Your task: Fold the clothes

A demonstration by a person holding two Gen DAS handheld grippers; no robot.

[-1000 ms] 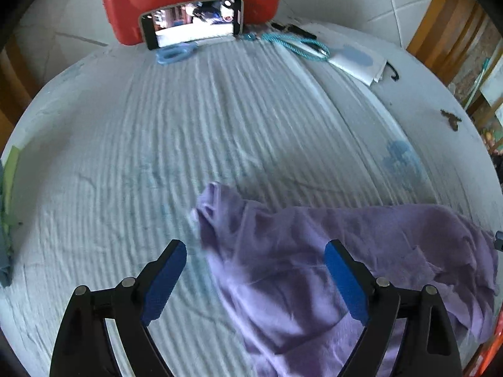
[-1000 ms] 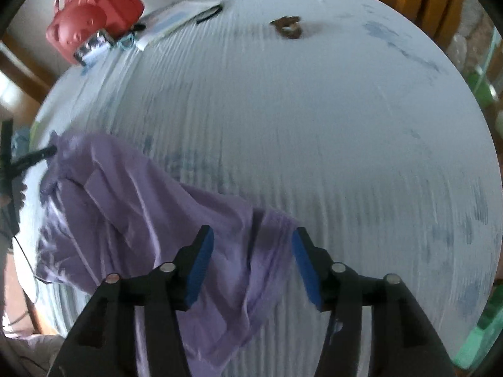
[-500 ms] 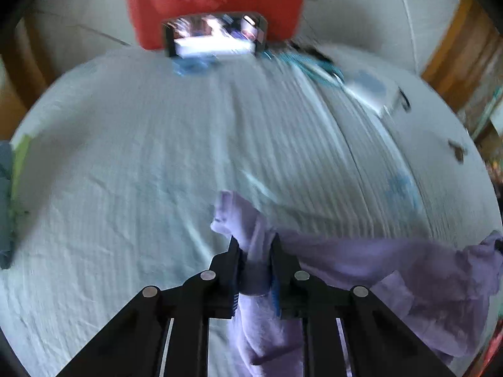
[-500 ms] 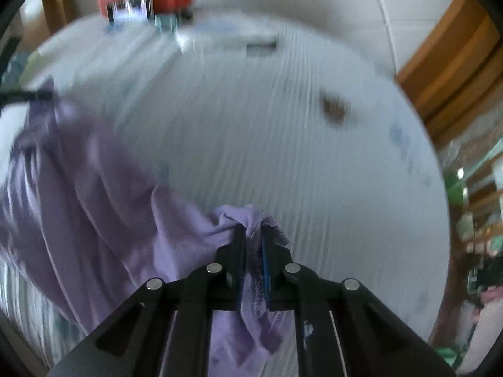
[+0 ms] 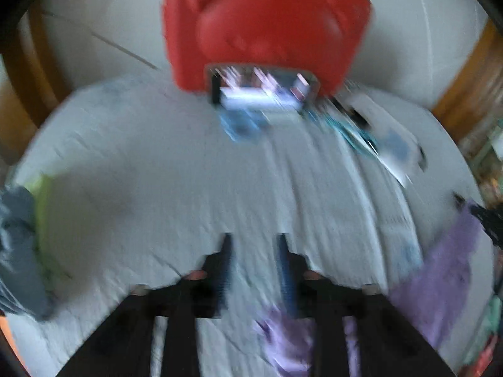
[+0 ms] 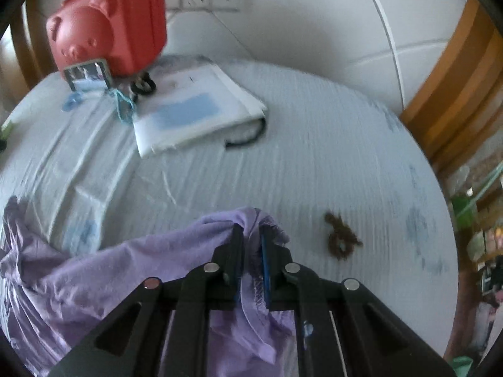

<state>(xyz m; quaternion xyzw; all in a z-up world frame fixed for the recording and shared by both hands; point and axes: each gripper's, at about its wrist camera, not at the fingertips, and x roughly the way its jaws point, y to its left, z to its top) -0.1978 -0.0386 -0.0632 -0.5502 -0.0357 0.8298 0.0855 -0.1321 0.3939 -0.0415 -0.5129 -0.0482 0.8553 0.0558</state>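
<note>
A purple garment (image 6: 94, 276) lies crumpled on the round table's white cloth (image 6: 314, 157). My right gripper (image 6: 251, 229) is shut on a bunched edge of it, with fabric showing between the blue pads. The left wrist view is heavily blurred. There my left gripper (image 5: 254, 242) has its fingers close together, and a fold of the purple garment (image 5: 283, 339) sits at the base of the pads. The garment runs from there up to the right edge (image 5: 446, 257) of that view, towards the other gripper.
At the table's far edge stands a red bear-shaped case (image 6: 110, 28) with a phone (image 6: 88, 73) leaning on it. Close by lie a white bag (image 6: 195, 113) and a teal cord (image 6: 124, 106). A brown hair tie (image 6: 341, 242) lies right of my right gripper. Grey and green cloth (image 5: 22, 251) sits far left.
Both grippers went from open over the garment to shut on its edges. They have since moved towards the far side of the table, pulling the fabric with them.
</note>
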